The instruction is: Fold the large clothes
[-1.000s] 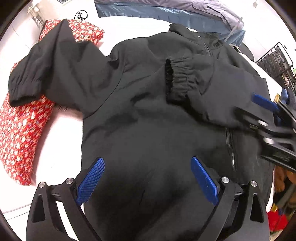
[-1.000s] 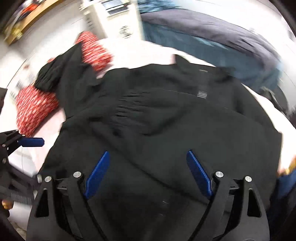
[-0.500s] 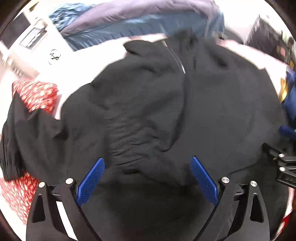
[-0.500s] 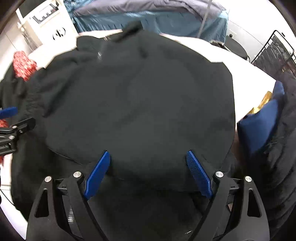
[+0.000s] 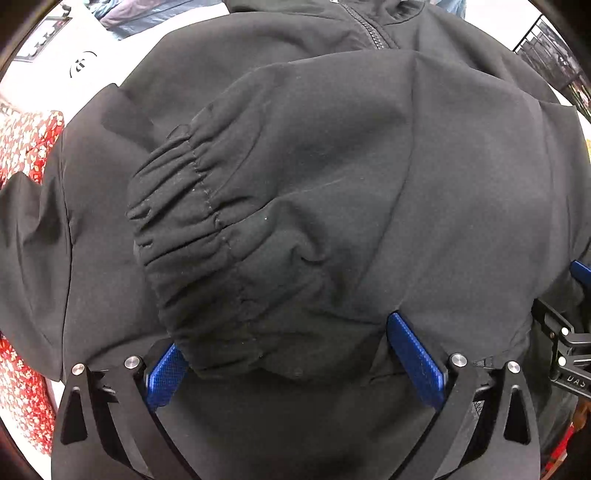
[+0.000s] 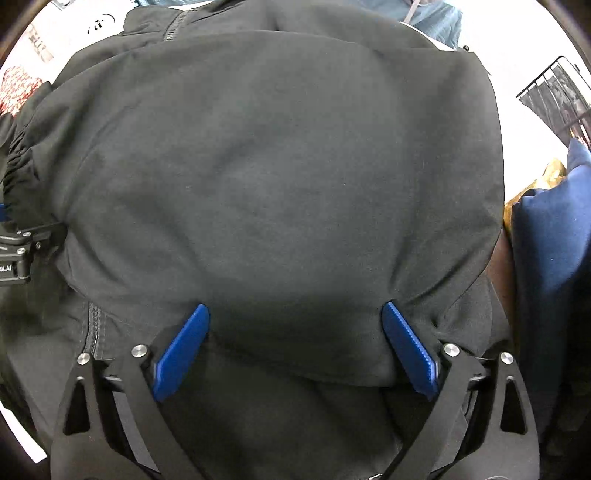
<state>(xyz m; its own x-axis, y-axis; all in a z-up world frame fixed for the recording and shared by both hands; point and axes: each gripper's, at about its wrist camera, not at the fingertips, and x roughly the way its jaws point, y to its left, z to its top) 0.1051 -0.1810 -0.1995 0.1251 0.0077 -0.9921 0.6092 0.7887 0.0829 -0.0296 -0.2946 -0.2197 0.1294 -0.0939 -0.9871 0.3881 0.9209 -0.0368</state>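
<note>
The left claw (image 5: pixel 295 350) points down with its jaws spread wide; they have just been opening further, and a folded-over sleeve (image 5: pixel 332 221) of the black jacket (image 5: pixel 221 74) lies between its blue pads (image 5: pixel 415 360), not pinched. The sleeve's gathered cuff (image 5: pixel 177 206) sits just ahead and left of it. The right claw (image 6: pixel 291 343) is likewise spread, its jaws having just opened further, with sleeve cloth bulging between the pads. The jacket's zip (image 5: pixel 369 33) runs far ahead. Left of the left claw lies red flowered cloth (image 5: pixel 22 140); right of the right claw, a dark blue cloth (image 6: pixel 554 240).
</note>
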